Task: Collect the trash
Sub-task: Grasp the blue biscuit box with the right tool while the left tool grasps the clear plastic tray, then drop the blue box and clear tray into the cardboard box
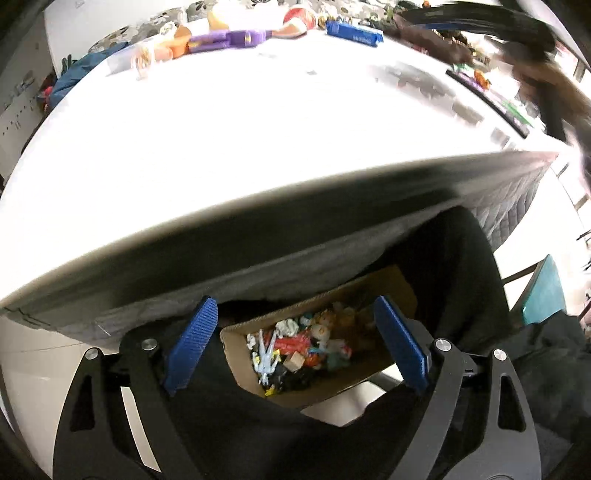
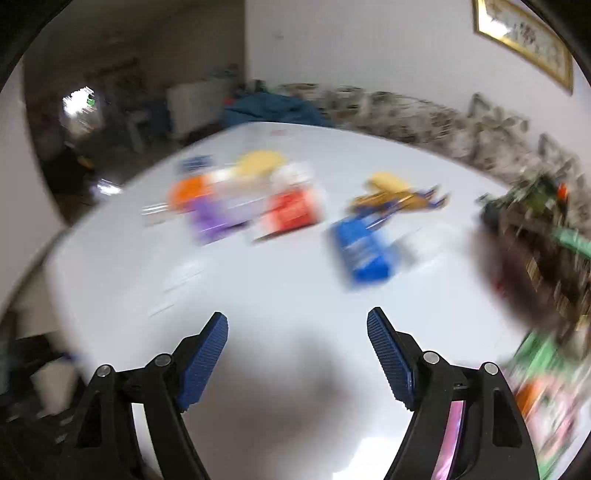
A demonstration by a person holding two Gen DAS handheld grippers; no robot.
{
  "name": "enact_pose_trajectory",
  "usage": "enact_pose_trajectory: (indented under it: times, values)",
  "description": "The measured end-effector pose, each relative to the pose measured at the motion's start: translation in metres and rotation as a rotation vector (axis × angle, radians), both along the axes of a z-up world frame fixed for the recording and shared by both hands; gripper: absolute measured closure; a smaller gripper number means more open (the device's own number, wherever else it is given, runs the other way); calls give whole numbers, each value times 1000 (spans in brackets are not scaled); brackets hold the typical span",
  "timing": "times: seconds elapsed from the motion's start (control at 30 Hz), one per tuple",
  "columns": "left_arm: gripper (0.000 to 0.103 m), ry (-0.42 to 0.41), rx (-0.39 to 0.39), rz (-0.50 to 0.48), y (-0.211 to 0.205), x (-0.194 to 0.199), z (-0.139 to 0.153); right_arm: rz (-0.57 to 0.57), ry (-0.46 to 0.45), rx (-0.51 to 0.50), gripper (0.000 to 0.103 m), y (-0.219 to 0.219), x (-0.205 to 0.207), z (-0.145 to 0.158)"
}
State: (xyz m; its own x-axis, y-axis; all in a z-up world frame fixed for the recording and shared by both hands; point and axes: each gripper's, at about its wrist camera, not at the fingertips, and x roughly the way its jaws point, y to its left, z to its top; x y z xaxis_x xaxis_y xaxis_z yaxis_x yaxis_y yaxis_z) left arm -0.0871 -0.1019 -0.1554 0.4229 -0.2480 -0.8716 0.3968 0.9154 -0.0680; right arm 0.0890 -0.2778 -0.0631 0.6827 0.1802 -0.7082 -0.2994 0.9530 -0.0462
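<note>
My left gripper (image 1: 295, 306) is open and empty, held off the near edge of the white table (image 1: 221, 147), above a cardboard box (image 1: 369, 384) on the floor that holds several colourful scraps of trash (image 1: 299, 347). My right gripper (image 2: 297, 321) is open and empty above the white table (image 2: 258, 288). Ahead of it, blurred by motion, lie a blue packet (image 2: 364, 247), a red packet (image 2: 291, 210), a purple packet (image 2: 218, 218), an orange item (image 2: 188, 192) and a yellow-gold wrapper (image 2: 395, 195). The blue packet (image 1: 354, 33) and purple packet (image 1: 229, 38) also show at the far table edge in the left wrist view.
A dark cloth (image 1: 454, 266) hangs under the table beside the box. A teal chair (image 1: 543, 291) stands to the right. Dark and green clutter (image 2: 535, 236) sits on the table's right side. A patterned sofa (image 2: 424, 114) and a blue cloth (image 2: 273, 107) lie beyond the table.
</note>
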Motion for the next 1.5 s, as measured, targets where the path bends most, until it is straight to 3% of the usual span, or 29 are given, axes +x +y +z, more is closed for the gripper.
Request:
enact_pose_trajectory:
  times: [0.13, 0.17, 0.2, 0.23, 0.37, 0.5, 0.67, 0.83, 0.9, 0.97, 1.17, 1.23, 1.33, 1.5]
  values:
    - [18, -22, -43, 3, 1, -3, 25, -46, 97, -9, 31, -10, 81, -23]
    - [18, -34, -64, 2, 2, -3, 35, -42, 147, 6, 37, -11, 98, -32]
    - [18, -45, -82, 1, 1, -2, 42, -43, 193, 7, 52, -10, 109, -42]
    - [18, -63, -101, -1, 0, 1, 52, -35, 185, 15, 60, -8, 111, -44]
    - [13, -203, -73, 44, -26, 43, 86, -30, 168, 41, 63, -6, 90, -42]
    - [13, -310, -35, 99, -38, 125, 97, -9, 145, 101, 63, -12, 42, -37]
    - [13, -297, -13, 83, -62, 217, 93, 1, 120, 174, 63, -24, -17, -32]
    - [13, -263, 68, 77, -81, 261, 76, -1, 114, 219, 63, -36, -55, -32]
    - [31, -246, 58, 69, -82, 274, 70, -4, 113, 233, 63, -35, -59, -34]
    - [33, -262, 46, 74, -79, 277, 70, -7, 105, 239, 63, -35, -60, -33]
    - [34, -303, -37, 80, -56, 229, 94, -4, 75, 259, 63, -31, -73, -22]
    - [33, -329, -82, 51, -41, 182, 112, 34, 67, 261, 63, -23, -86, -15]
    - [31, -360, -86, -6, -23, 111, 127, 116, 87, 288, 63, -5, -117, -8]
    - [29, -313, -48, -61, 0, -3, 108, 279, 201, 312, 63, 34, -180, -20]
